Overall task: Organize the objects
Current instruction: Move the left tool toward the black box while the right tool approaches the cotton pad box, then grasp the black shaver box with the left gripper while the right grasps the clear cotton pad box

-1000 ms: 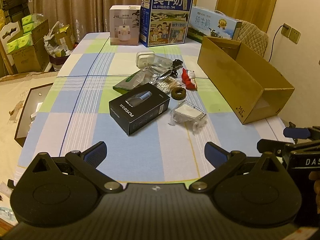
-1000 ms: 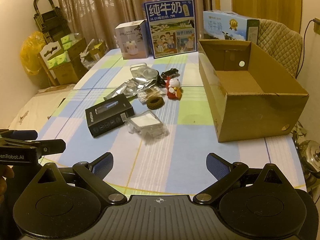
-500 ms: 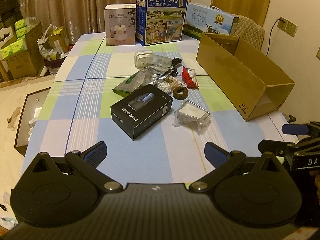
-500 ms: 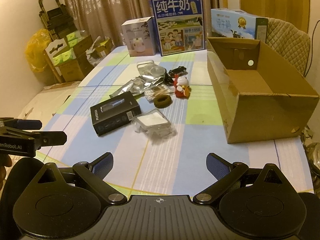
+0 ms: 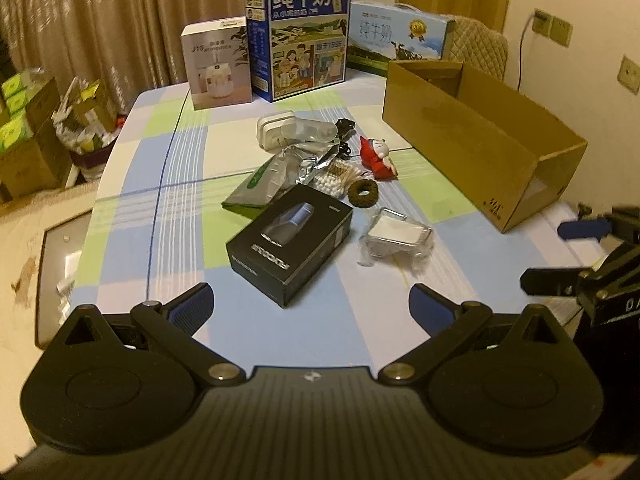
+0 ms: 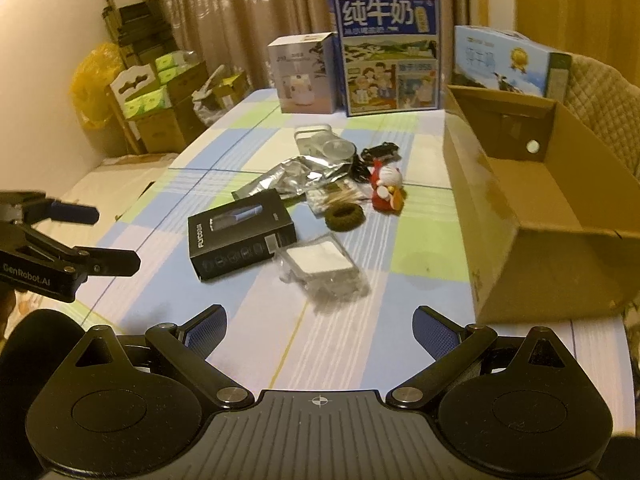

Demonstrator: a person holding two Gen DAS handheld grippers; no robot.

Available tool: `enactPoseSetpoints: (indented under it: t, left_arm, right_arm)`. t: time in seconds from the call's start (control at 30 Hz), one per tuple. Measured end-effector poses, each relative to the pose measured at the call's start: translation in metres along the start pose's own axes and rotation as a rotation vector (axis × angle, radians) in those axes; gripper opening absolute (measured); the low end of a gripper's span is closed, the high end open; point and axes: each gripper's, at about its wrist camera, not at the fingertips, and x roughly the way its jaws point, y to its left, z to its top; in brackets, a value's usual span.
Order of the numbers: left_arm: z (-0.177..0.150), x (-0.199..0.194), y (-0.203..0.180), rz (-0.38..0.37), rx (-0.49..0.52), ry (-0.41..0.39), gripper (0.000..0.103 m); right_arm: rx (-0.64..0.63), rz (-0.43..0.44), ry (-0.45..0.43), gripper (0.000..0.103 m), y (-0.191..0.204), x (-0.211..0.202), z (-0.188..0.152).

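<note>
A: Blue pads on black arms: your left claw is spread wide, nothing between the pads, hovering above the near edge of the tabletop. Your right claw is equally released and empty.

B: What lies nearest the left one?

A: The black box with a silver device printed on its lid sits just beyond your left claw, lying flat and turned at an angle. Just beside it to the right is a clear plastic packet holding something white.

B: And past those?

A: A dark brown hair ring, then a bag of cotton swabs touching a crumpled silver foil pouch. A small red and white toy figure lies on its side near them, with a black cable and a white container with a clear lid behind. All cluster mid-tabletop.

B: Where is the carton?

A: The open cardboard box stands along the right side of the tabletop, well apart from the clutter, and what you can see of its floor is bare. At the far end stand a white appliance box and two blue milk cartons.
</note>
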Motion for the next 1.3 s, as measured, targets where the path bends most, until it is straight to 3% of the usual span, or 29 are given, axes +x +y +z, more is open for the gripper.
enactPoseSetpoints:
  t: [0.27, 0.6, 0.83, 0.97, 1.03, 1.3]
  left_arm:
    - [0.018, 0.03, 0.022, -0.018, 0.105, 0.03, 0.102]
    - [0.04, 0.086, 0.044, -0.101, 0.199, 0.087, 0.102]
    - [0.05, 0.125, 0.048, -0.14, 0.264, 0.124, 0.098]
    - [0.051, 0.141, 0.051, -0.17, 0.282, 0.138, 0.096]
    - [0.051, 0.148, 0.051, -0.18, 0.286, 0.145, 0.096]
    - [0.056, 0.171, 0.044, -0.222, 0.328, 0.167, 0.088]
  right_arm:
    - [-0.075, 0.03, 0.052, 0.098, -0.007, 0.051, 0.015]
    - [-0.165, 0.083, 0.136, 0.097, -0.011, 0.132, 0.03]
    - [-0.192, 0.102, 0.182, 0.077, -0.016, 0.174, 0.032]
    - [-0.207, 0.113, 0.177, 0.071, -0.016, 0.184, 0.032]
    - [-0.226, 0.102, 0.163, 0.057, -0.015, 0.185, 0.033]
    - [-0.195, 0.076, 0.151, 0.054, -0.018, 0.181, 0.031]
